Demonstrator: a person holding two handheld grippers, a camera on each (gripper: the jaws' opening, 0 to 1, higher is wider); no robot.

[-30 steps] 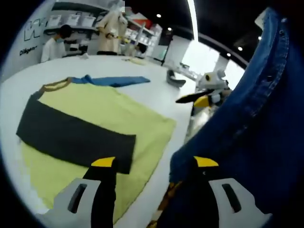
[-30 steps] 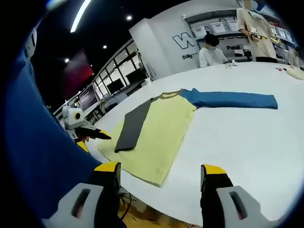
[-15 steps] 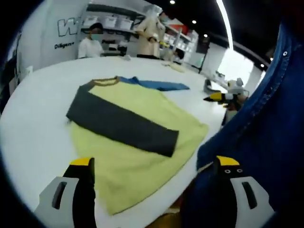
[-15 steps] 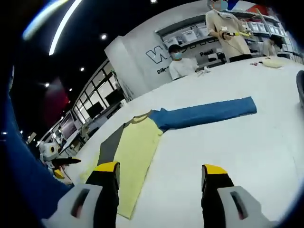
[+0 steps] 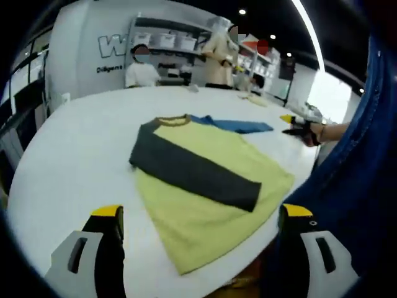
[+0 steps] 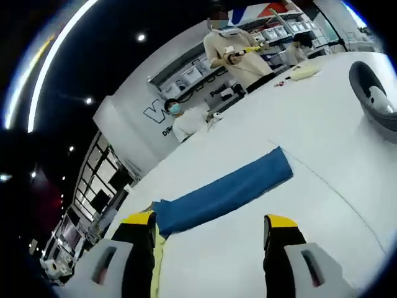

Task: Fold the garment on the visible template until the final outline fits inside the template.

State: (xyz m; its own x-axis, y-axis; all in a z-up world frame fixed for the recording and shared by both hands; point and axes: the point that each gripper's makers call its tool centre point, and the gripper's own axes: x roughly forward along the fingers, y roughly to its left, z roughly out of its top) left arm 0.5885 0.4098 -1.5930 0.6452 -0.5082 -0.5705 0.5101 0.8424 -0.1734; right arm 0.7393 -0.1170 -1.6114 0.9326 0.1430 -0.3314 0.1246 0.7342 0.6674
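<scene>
Table (image 5: pixel 74 143): white, wide, curved near edge.
Shirt (image 5: pixel 211 186): yellow body lies flat near the table's near edge, its hem corner reaching that edge; brown collar (image 5: pixel 172 120) points toward the far side.
Dark sleeve (image 5: pixel 192 171): folded across the yellow body.
Blue sleeve (image 6: pixel 226 189): stretched straight out over the table, away from the body.
Left gripper (image 5: pixel 201 214): jaws wide apart, holding nothing, above the near edge.
Right gripper (image 6: pixel 208 220): jaws wide apart, empty, over the blue sleeve.
Grey object (image 6: pixel 372 93): at the table's far right; cannot tell what.
People (image 6: pixel 232 53): two beyond the far edge.
</scene>
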